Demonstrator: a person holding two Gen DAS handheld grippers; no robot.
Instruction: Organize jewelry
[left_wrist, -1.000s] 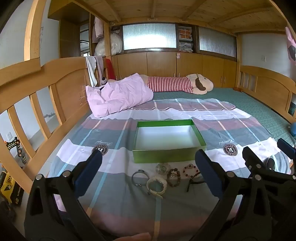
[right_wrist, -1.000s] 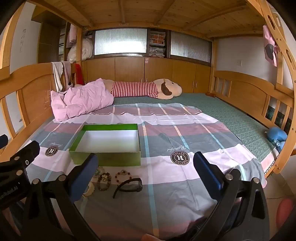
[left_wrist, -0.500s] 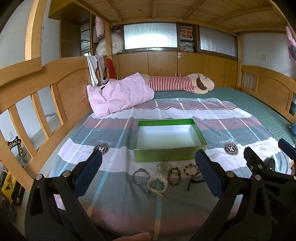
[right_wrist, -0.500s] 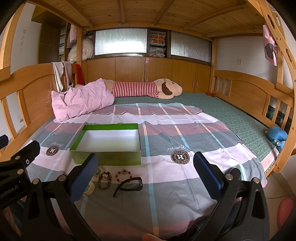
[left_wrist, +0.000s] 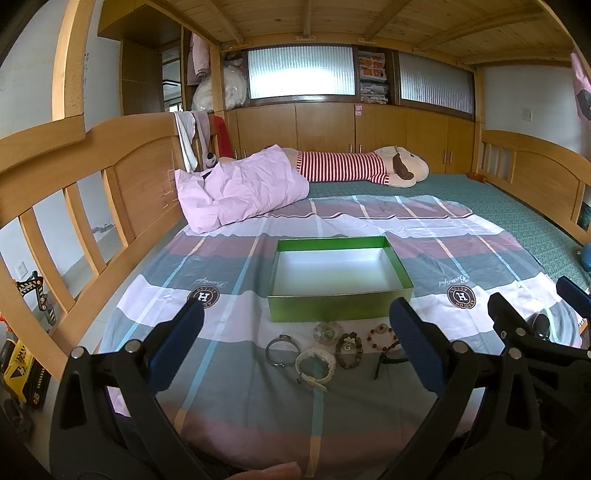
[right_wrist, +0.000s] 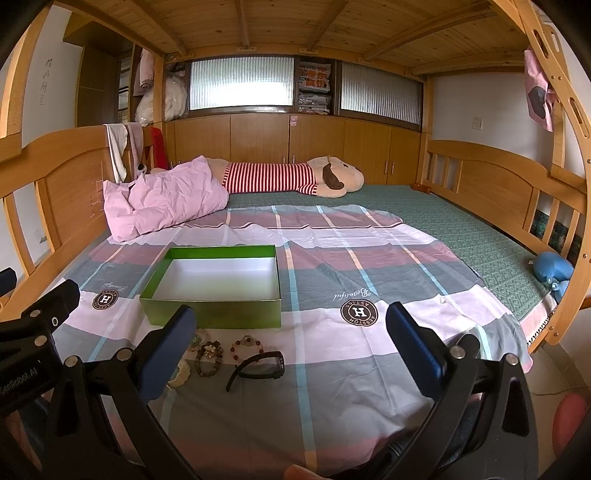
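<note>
Where left view hides it, black band (right_wrist: 258, 363) whole.

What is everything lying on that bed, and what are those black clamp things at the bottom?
Box: one, green outside, white inside, open, mid-bed.
Bracelets: five, silver, cream, clear-green, brown and red beaded, clustered in front of the box.
Watch: one, black, right of the bracelets.
Sheet: one, pink-grey-white plaid, under the box.
Pillow: one, pink, far left.
Plush: one, beige with red stripes, far end.
Left gripper: one, black with blue pads, open, holding nothing.
Right gripper: one, same, open, holding nothing.
</note>
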